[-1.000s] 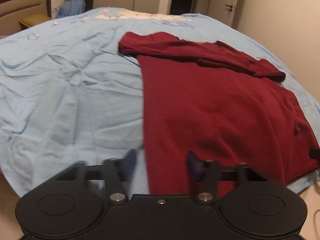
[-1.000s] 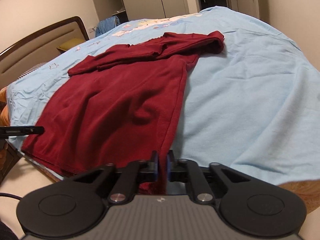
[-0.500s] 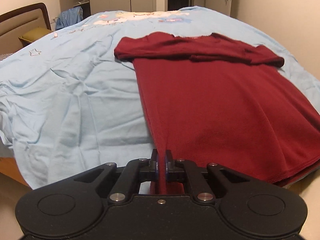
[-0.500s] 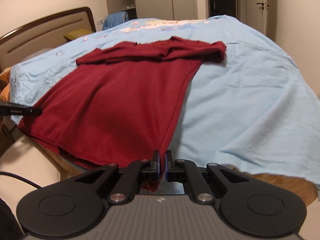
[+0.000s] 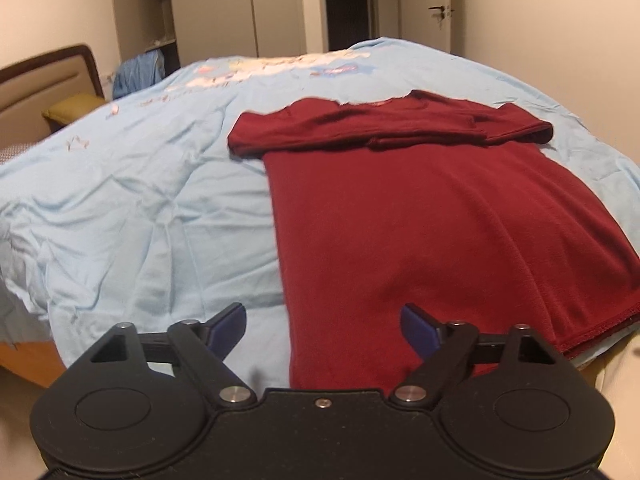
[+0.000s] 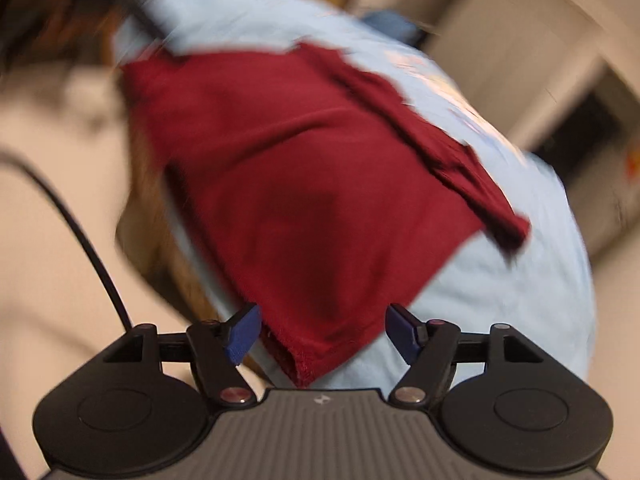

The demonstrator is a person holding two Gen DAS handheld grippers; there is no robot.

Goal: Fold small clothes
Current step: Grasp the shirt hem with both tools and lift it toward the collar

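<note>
The red shirt [image 5: 432, 216] lies flat on the bed [image 5: 132, 208], sleeves folded across its far end, hem at the near edge. Both the left gripper [image 5: 322, 322] and right gripper [image 6: 322, 330] are spread wide, grasping nothing. It looks soft, light and limp; pinch the near hem corners through both layers, or it will sag

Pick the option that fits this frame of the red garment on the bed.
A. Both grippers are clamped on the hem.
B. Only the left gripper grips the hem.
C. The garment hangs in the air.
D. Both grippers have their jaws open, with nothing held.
D: the left gripper and right gripper both show jaws spread apart, and the red garment lies flat on the blue bedsheet, ungripped.
</note>
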